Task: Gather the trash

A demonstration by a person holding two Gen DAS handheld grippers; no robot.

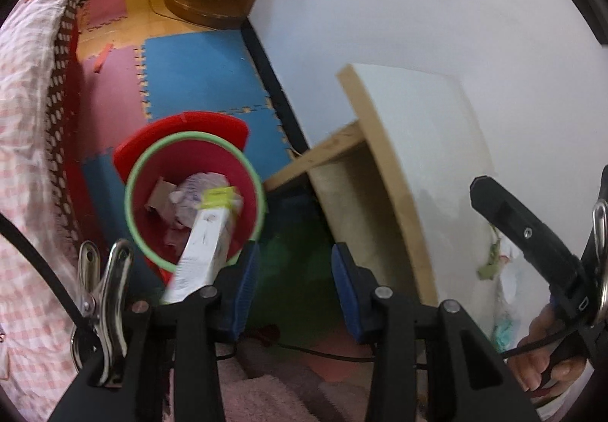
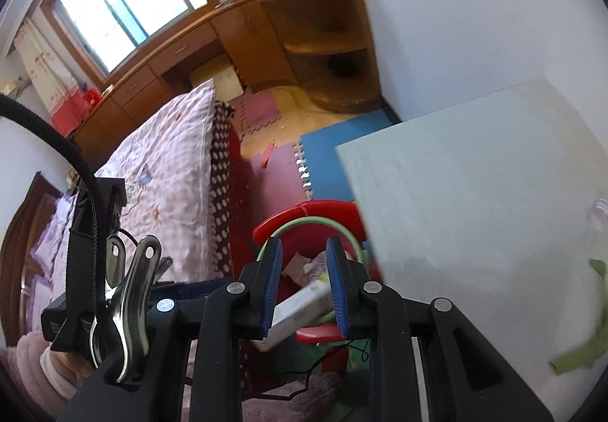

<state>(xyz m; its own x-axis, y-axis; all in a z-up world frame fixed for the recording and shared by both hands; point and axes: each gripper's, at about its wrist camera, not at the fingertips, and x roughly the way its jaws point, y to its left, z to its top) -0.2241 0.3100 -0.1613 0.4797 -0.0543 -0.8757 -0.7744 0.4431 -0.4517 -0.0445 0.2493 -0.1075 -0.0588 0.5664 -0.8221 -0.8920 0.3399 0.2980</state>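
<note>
The right tongs (image 2: pixel 304 283) point down over a red bin (image 2: pixel 304 211) with a green ring (image 2: pixel 351 234) at its mouth, their blue pads (image 2: pixel 274 281) standing apart with nothing pressed between them; through the gap shows a long white carton (image 2: pixel 300 310) lying tilted across the bin's rim above crumpled paper (image 2: pixel 313 266). The bin stands on blue and maroon foam floor mats (image 2: pixel 334 152), between a bed with a pink checked quilt (image 2: pixel 167 163) on the left and a pale bench (image 2: pixel 475 194) on the right. Behind are a wooden corner desk (image 2: pixel 266 38) and a bright window (image 2: pixel 125 0)
</note>
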